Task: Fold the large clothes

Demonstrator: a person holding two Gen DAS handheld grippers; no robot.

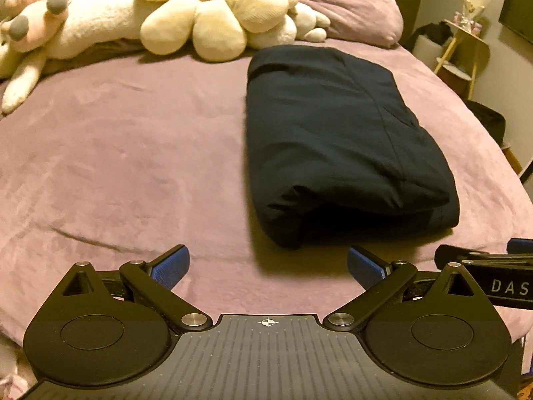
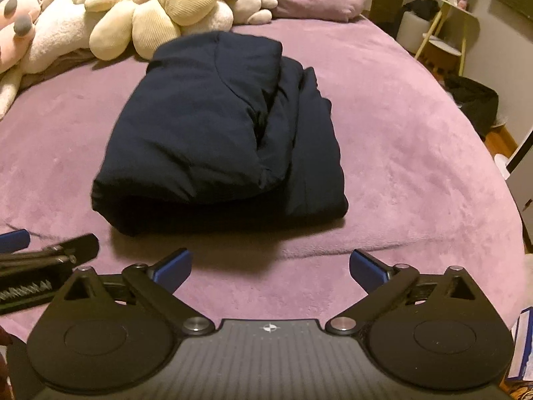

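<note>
A dark navy garment (image 1: 339, 140) lies folded into a thick rectangular bundle on the purple bedspread (image 1: 133, 153). In the right wrist view the same garment (image 2: 216, 133) sits straight ahead, with layered folds showing along its right side. My left gripper (image 1: 268, 268) is open, its blue pads wide apart with nothing between them, held over the bedspread short of the bundle's near edge. My right gripper (image 2: 270, 270) is open too and empty, also in front of the bundle. Each gripper shows at the edge of the other's view.
Cream and pink plush toys (image 1: 140, 10) and a flower-shaped cushion (image 1: 213, 16) crowd the head of the bed beside a purple pillow (image 1: 353, 13). To the right of the bed stand a small side table (image 1: 466, 43) and dark items on the floor.
</note>
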